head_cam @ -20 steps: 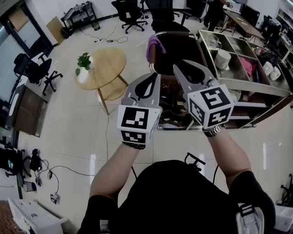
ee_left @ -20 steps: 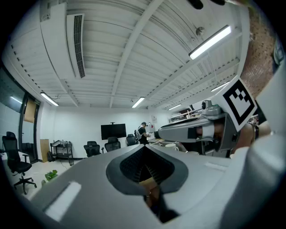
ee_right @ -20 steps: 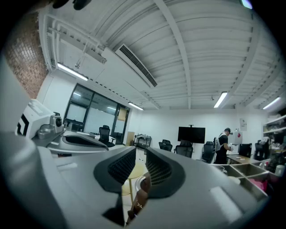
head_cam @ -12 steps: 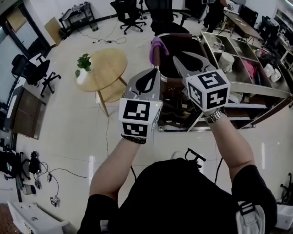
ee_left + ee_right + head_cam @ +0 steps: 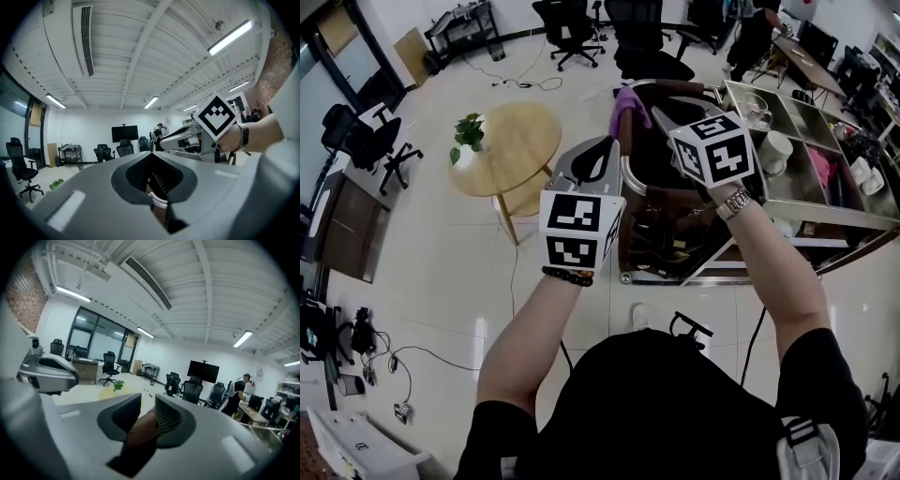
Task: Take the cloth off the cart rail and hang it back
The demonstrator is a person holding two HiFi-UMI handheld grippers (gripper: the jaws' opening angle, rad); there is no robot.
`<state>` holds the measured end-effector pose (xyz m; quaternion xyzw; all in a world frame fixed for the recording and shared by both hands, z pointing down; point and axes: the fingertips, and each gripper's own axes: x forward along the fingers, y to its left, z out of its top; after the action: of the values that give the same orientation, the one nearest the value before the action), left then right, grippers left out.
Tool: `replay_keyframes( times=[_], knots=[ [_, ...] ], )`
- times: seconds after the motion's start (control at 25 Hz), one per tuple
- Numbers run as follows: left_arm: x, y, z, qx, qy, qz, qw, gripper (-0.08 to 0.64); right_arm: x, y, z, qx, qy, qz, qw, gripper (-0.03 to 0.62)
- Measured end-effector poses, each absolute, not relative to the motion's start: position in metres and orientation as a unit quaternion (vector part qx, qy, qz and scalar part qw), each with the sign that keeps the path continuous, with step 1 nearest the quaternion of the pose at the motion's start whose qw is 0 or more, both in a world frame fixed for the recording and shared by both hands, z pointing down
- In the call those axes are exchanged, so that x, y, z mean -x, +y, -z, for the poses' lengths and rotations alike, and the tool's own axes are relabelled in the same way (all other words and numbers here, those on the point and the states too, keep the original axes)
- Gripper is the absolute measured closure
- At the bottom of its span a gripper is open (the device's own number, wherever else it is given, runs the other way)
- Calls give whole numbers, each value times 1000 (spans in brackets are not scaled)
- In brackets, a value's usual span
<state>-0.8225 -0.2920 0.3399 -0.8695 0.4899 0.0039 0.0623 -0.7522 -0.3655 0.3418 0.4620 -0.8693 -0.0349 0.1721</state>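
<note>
The steel cart (image 5: 825,202) is standing at the right of the head view. A brown bag (image 5: 661,211) is hanging inside the curved rail (image 5: 628,178) at its near end. Both grippers are hovering over that end of the cart, side by side.

The left gripper (image 5: 152,153) is pointing level with its jaws together and nothing between them. Only the rail and the bag are showing below, through the opening behind the tips. The right gripper (image 5: 147,400) is tilting slightly down with its 2 jaws standing apart. The bag's brown is showing through the gap, and the pads are pressing on nothing.

The purple cloth (image 5: 625,99) is draping over the rail's far corner. It is lying just beside the right gripper's tips and is not touching either gripper.

Step 1 of the task, taking the cloth off, looks to be in hand, with no grip made yet. The next move probably calls for bringing the open right jaws around a fold of the cloth. They would then need to close on fabric alone, not on the tube beneath, and lift it clear of the rail. The left jaws would need to open before they could help spread the cloth for rehanging.
</note>
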Motion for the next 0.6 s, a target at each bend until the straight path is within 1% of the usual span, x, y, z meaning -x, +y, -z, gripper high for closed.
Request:
replay_keyframes(
  times=[0.28, 0.6],
  knots=[
    [817, -374, -358, 862, 505, 10, 43, 561, 742, -459, -390, -435, -871, -5, 230, 489],
    [796, -460, -378, 858, 512, 31, 24, 561, 724, -554, -449, -407, -872, -59, 266, 465]
  ],
)
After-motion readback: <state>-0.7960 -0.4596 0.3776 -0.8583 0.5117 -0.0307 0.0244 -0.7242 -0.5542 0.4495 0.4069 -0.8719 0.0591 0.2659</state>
